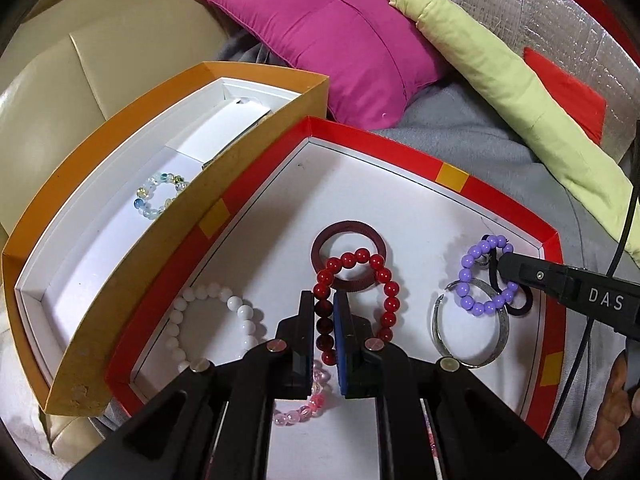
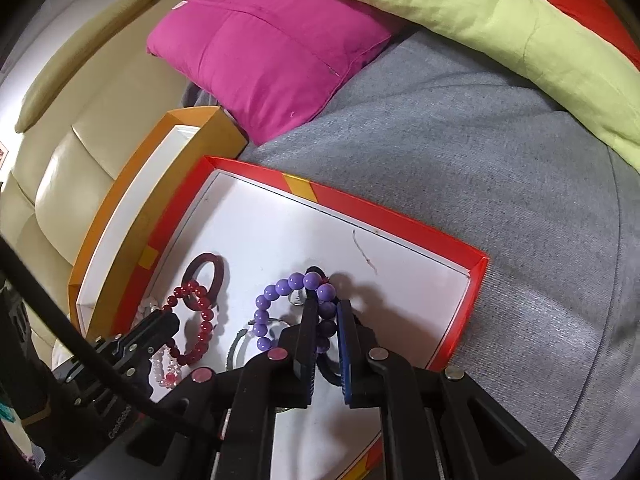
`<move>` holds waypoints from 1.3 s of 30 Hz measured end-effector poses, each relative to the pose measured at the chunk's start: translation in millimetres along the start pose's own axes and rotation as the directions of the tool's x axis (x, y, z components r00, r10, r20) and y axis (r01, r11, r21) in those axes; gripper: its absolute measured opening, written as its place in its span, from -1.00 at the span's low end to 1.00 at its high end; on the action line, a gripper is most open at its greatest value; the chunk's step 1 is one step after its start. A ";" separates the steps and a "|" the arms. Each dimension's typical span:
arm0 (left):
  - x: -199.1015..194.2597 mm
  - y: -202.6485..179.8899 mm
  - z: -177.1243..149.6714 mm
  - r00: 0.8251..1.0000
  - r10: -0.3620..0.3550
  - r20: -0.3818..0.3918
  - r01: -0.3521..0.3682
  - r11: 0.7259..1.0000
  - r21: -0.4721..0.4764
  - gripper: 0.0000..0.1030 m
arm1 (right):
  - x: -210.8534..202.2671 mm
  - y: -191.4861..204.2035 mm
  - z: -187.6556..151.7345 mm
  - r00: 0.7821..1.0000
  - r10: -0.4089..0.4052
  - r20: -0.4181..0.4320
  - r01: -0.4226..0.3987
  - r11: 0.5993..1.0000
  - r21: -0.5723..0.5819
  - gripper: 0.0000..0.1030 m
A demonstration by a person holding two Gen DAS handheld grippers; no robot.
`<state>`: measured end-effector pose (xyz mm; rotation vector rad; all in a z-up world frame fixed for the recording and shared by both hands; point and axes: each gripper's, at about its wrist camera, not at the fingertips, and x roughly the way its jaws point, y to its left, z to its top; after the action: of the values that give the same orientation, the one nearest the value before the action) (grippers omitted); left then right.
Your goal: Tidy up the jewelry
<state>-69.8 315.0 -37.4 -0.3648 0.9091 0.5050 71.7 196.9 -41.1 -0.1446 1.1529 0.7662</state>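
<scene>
Both grippers are clamped on beads inside the red tray: left gripper on the red bracelet, right gripper on the purple bracelet (orange box lies nearer the left).

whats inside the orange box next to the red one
In the orange box, a pastel bead bracelet lies on the white lining, with a white card insert behind it. The near wall hides the floor closest to the red tray.

Left gripper clamps red bead bracelet in red tray.
</scene>
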 end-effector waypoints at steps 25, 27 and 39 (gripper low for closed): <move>-82.5 6.7 -16.3 0.991 0.057 0.125 -0.046 0.995 -0.087 0.30 | -85.3 21.2 -47.2 0.983 -0.133 0.126 0.155 0.969 -0.190 0.42; -90.3 0.6 -25.0 0.988 0.073 0.136 -0.063 0.995 -0.078 0.39 | -95.1 21.7 -65.0 0.978 -0.157 0.134 0.184 0.958 -0.221 0.49; -141.0 -28.9 -68.4 0.967 0.180 0.183 -0.173 0.984 -0.051 0.57 | -138.6 13.3 -133.0 0.962 -0.177 0.206 0.214 0.962 -0.172 1.00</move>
<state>-170.4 220.3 41.9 -0.2637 0.7548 0.7077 -64.5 78.1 25.2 -0.3368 0.8682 0.6974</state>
